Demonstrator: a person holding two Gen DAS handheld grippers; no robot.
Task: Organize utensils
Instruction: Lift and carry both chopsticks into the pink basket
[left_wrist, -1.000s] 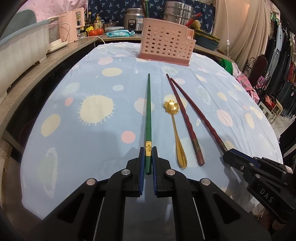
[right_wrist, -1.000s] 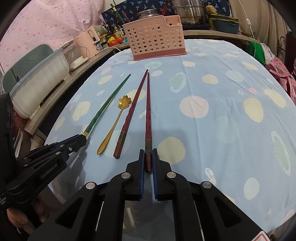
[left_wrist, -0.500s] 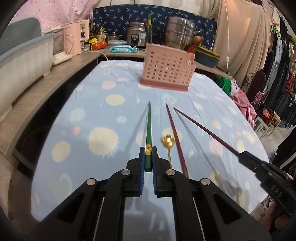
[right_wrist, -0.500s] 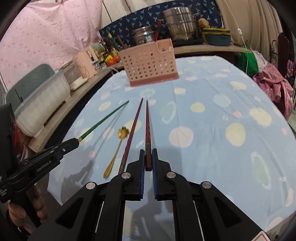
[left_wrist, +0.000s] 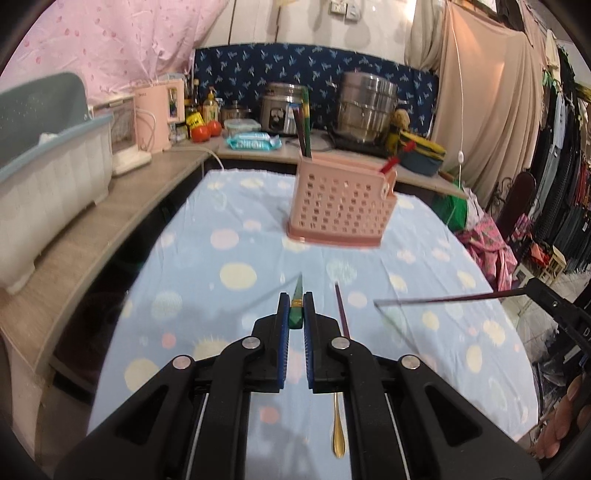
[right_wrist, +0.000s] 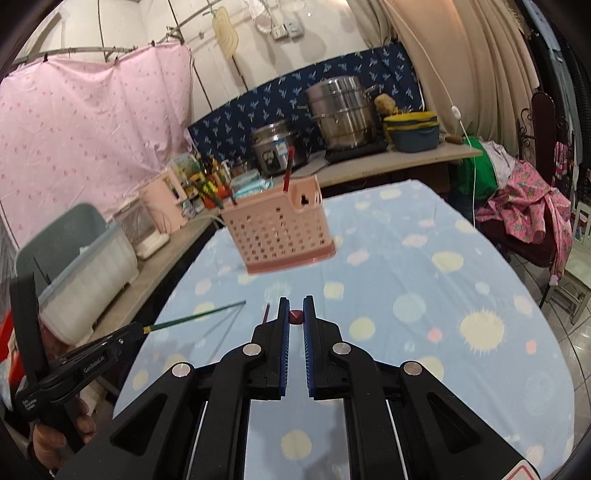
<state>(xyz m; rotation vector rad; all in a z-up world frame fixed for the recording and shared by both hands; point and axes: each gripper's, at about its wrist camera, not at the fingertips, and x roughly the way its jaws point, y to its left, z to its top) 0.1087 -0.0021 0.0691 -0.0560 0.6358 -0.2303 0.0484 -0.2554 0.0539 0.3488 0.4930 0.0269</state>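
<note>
My left gripper (left_wrist: 296, 314) is shut on a green chopstick (left_wrist: 296, 299) and holds it in the air, pointing at the pink perforated utensil basket (left_wrist: 338, 205). My right gripper (right_wrist: 295, 314) is shut on a dark red chopstick (right_wrist: 296, 316), seen end-on, also lifted. From the left wrist view that red chopstick (left_wrist: 443, 298) juts in from the right. The green chopstick also shows at the left of the right wrist view (right_wrist: 199, 315). A second red chopstick (left_wrist: 341, 312) and a gold spoon (left_wrist: 337, 432) lie on the blue dotted tablecloth (left_wrist: 221, 258). The basket holds a few utensils.
A wooden counter (left_wrist: 92, 229) runs along the table's left with a grey-white bin (left_wrist: 44, 173) and a pink appliance (left_wrist: 155, 118). Steel pots (left_wrist: 365, 107) and food items stand behind the basket. Clothes (left_wrist: 561, 184) hang at the right.
Both grippers have lifted their chopsticks off the cloth and tilted up, so the basket and back wall now fill the views. The second red chopstick and the spoon stay on the table.
</note>
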